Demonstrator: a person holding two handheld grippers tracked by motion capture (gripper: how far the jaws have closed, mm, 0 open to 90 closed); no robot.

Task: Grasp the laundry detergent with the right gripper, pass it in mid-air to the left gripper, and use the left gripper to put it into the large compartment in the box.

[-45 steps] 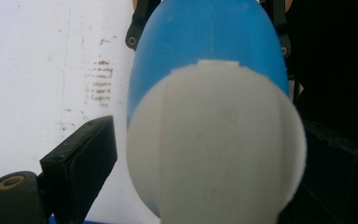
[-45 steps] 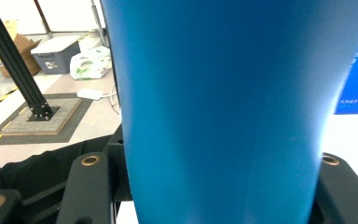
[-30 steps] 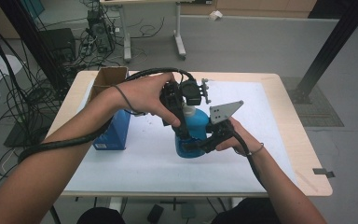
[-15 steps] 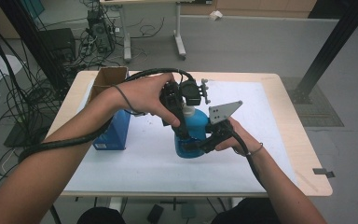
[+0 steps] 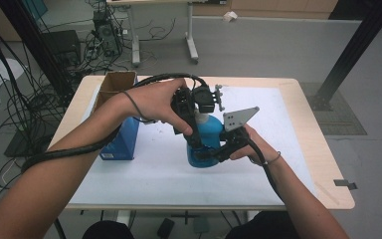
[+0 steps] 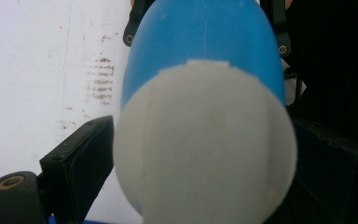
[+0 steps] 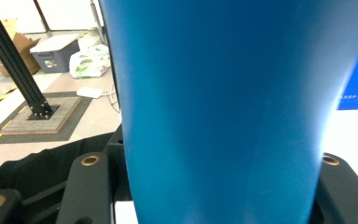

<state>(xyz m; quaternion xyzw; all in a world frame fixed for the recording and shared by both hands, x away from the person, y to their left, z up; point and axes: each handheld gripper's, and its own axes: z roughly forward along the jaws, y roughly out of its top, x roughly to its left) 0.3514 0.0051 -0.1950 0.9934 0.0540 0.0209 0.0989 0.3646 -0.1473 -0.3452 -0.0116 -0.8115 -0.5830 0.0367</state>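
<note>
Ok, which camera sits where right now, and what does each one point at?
High view: above the person's side, looking forward and down at the table; both forearms, left gripper and right gripper on the blue bottle.
Left gripper view: rides the left gripper, looking down on the bottle's white cap; its black jaws flank it.
Right gripper view: rides the right gripper, looking level at the bottle's body; jaws either side.
Shared: all three show the blue bottle; the two gripper views see it from top and side.
</note>
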